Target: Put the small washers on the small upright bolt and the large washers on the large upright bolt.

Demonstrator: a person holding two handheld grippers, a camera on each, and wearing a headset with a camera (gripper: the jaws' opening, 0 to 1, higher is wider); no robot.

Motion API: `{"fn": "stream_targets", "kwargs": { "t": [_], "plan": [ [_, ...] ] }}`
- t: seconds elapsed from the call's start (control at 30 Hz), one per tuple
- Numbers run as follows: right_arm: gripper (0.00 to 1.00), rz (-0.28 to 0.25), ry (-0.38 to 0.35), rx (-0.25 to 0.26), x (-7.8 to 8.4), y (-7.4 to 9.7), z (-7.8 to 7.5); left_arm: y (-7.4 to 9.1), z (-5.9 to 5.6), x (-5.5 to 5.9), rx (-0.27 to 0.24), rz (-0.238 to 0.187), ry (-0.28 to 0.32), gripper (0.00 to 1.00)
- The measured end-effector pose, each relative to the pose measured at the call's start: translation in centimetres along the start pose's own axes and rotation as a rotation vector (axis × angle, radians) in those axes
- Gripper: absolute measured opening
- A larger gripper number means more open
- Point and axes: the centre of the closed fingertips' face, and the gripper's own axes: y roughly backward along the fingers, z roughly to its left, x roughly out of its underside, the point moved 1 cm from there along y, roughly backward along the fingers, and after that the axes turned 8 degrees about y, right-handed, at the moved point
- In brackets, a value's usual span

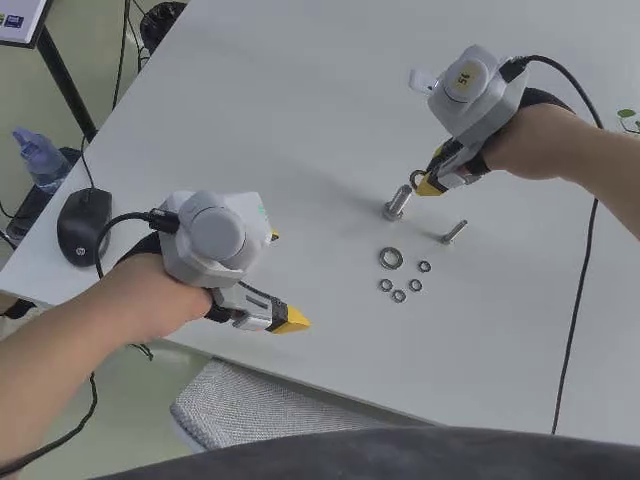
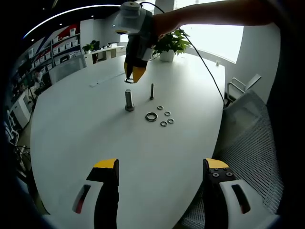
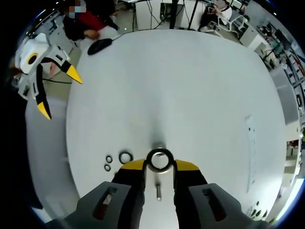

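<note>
We work over a white table (image 1: 300, 100). Our left gripper (image 2: 159, 164) hangs spread wide near its edge. Our right gripper (image 3: 159, 165) pinches a large washer (image 3: 159, 160) just above the large upright bolt (image 1: 397, 202). The small bolt (image 1: 454, 232) stands beside it. A second large washer (image 1: 390, 258) and four small washers (image 1: 399, 295) lie nearby.

On the table (image 1: 300, 100), the large bolt (image 1: 396, 203) stands left of the small bolt (image 1: 454, 232). Loose washers (image 1: 390, 258) lie just nearer. A mouse (image 1: 84, 222) sits at the left edge.
</note>
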Motion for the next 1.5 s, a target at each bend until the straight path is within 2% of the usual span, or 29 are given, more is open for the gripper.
{"fn": "stream_targets", "kwargs": {
  "t": [0.5, 0.63, 0.97, 1.5],
  "plan": [
    [0.22, 0.027, 0.012, -0.017, -0.3, -2.0, 0.2, -0.1, 0.3, -0.3, 0.004, 0.0, 0.005, 0.7],
    [0.22, 0.032, 0.011, -0.023, -0.4, -2.4, 0.2, -0.3, 0.4, -0.1, 0.007, 0.011, 0.003, 0.69],
    [0.22, 0.058, 0.023, -0.033, 0.2, -3.8, 0.6, -0.5, 0.5, 0.1, 0.013, 0.013, 0.011, 0.69],
    [0.22, 0.074, 0.037, -0.045, 0.6, -6.5, 0.6, -0.5, 0.3, -0.5, 0.019, 0.007, 0.003, 0.69]
  ]
}}
